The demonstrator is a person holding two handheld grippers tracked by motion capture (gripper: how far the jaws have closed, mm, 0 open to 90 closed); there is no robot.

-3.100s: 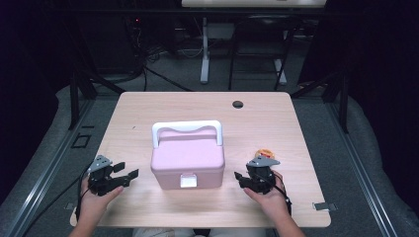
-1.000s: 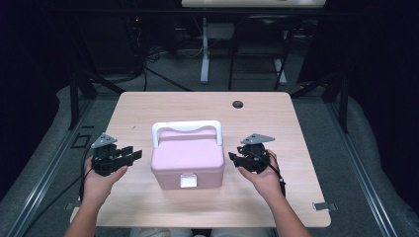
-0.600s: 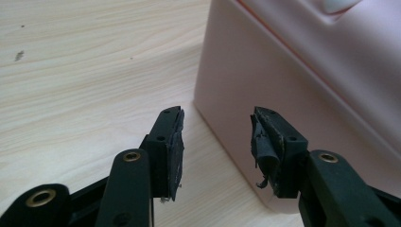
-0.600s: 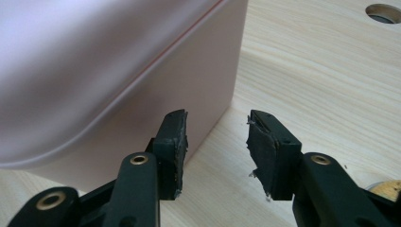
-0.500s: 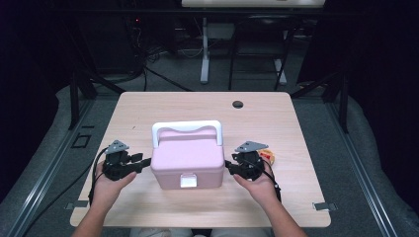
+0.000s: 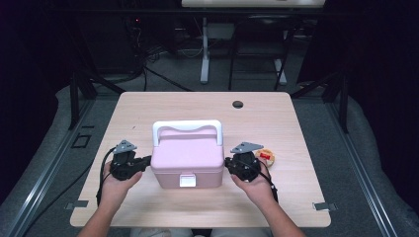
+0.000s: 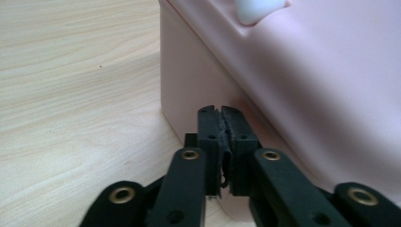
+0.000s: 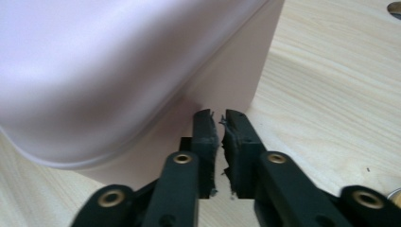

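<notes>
- pink box (image 6: 187,159) with white carry handle (image 6: 187,126) and small white front latch (image 6: 187,180), lid on, sits mid-table near the person's edge of the wooden table (image 6: 276,123)
- left gripper (image 6: 147,160) at box's left wall, jaws just closed, pressed together, nothing between them
- right gripper (image 6: 228,163) at box's right wall, jaws just closed, nothing pinched
- tip-to-wall contact hard to tell
- box cut off in both gripper views
- small round orange-red item (image 6: 267,156) partly hidden behind right gripper, unclear what
- dark hole (image 6: 238,104) at far edge
</notes>
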